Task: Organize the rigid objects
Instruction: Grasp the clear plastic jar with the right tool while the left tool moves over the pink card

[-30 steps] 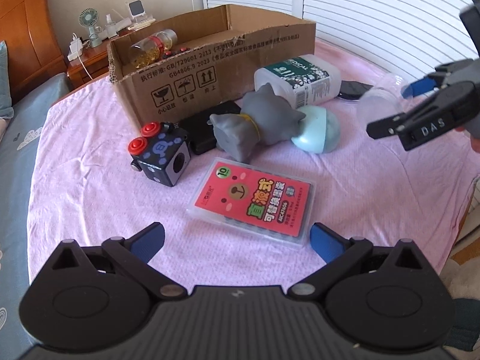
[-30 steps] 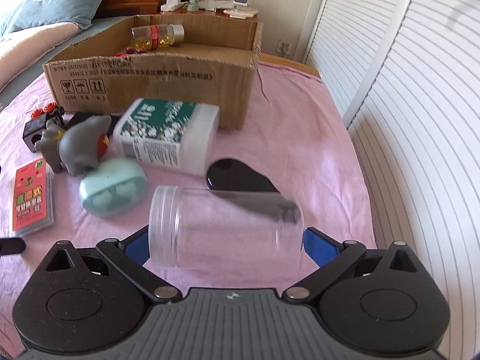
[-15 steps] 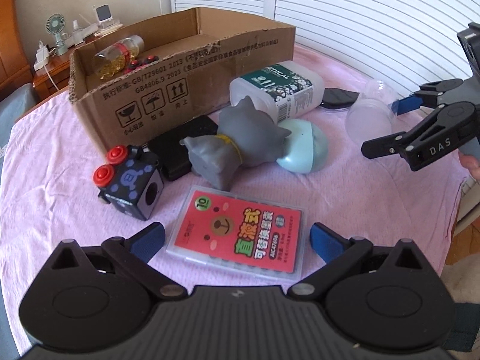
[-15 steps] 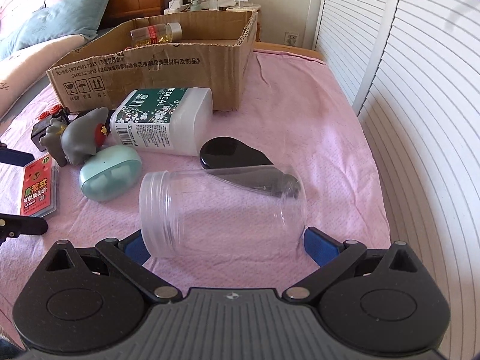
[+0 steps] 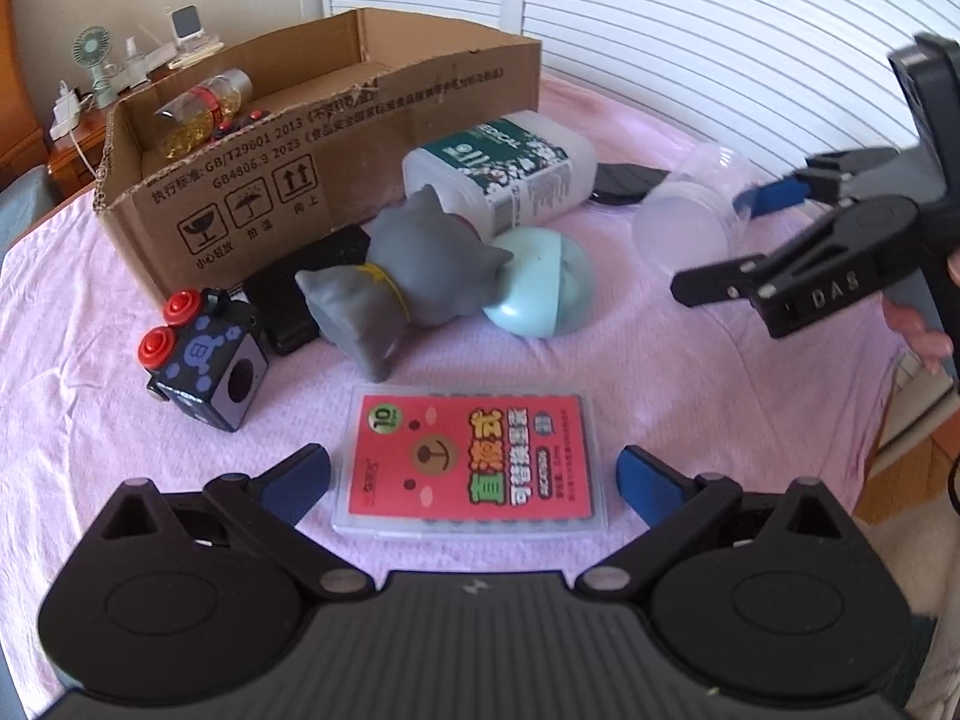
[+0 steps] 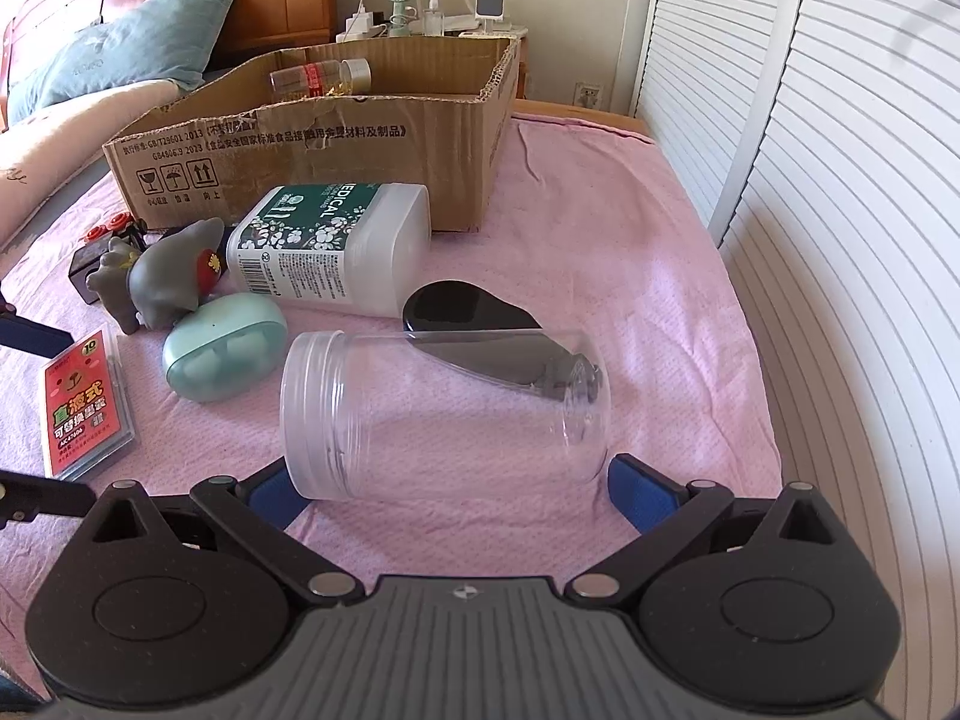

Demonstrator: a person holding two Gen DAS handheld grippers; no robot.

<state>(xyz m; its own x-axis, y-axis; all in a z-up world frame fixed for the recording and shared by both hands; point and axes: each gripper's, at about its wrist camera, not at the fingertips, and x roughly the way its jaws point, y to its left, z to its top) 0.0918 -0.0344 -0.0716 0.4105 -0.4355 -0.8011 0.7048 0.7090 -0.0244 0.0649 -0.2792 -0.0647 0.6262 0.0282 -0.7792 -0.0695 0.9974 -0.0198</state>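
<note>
A red card case in clear plastic lies flat on the pink sheet between the fingers of my left gripper. Its jaws are closing, and both blue pads still stand a little off the case's sides. A clear empty jar lies on its side between the fingers of my right gripper, which is open; the left pad is partly hidden behind the jar's mouth. In the left wrist view the right gripper hangs over the jar. An open cardboard box stands at the back.
Between the box and the grippers lie a white medical bottle, a grey toy animal, a mint earbud case, a black cube with red buttons and a flat black lid. A capsule bottle lies in the box. Slatted doors run along the right.
My left gripper has swung so the red case now sits squarely between its fingers, and the jaws have narrowed slightly. The right gripper has drawn closer around the jar.
</note>
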